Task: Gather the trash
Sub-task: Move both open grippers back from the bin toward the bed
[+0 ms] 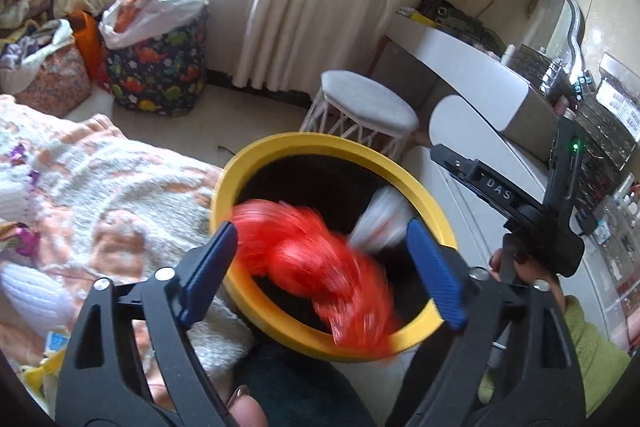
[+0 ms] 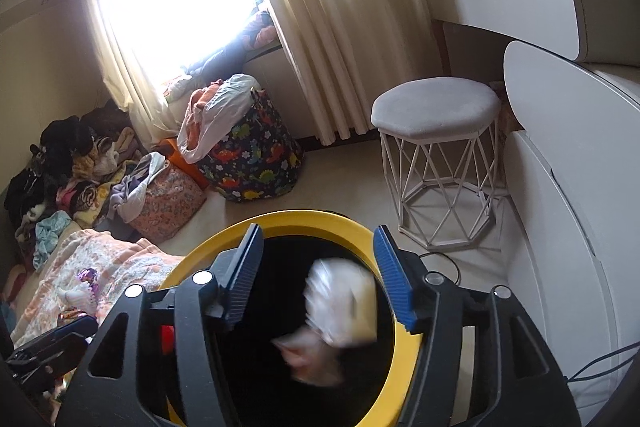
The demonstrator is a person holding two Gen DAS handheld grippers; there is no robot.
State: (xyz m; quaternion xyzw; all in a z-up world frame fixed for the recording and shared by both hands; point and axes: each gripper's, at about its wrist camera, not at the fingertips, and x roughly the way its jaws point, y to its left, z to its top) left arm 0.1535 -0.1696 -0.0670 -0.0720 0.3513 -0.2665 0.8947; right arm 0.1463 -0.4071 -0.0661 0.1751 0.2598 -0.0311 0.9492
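Drop step. Left gripper (image 1: 322, 267) spread wide, red wrapper (image 1: 316, 263) blurred, loose between its pads above the yellow bin (image 1: 280, 143). Right gripper (image 2: 320, 275) parted, white paper (image 2: 340, 311) falling beneath it into the bin. Next, likely: back to the bed (image 1: 100, 179) beside the left gripper for more scraps.

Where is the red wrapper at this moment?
In the left wrist view, the red wrapper is blurred between the open left hand-held gripper fingers, over the mouth of the yellow bin.

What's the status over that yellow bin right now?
Left tool open, red wrapper dropping blurred. Right tool open, white wrapper falling. Both over yellow bin. Nothing blocking.
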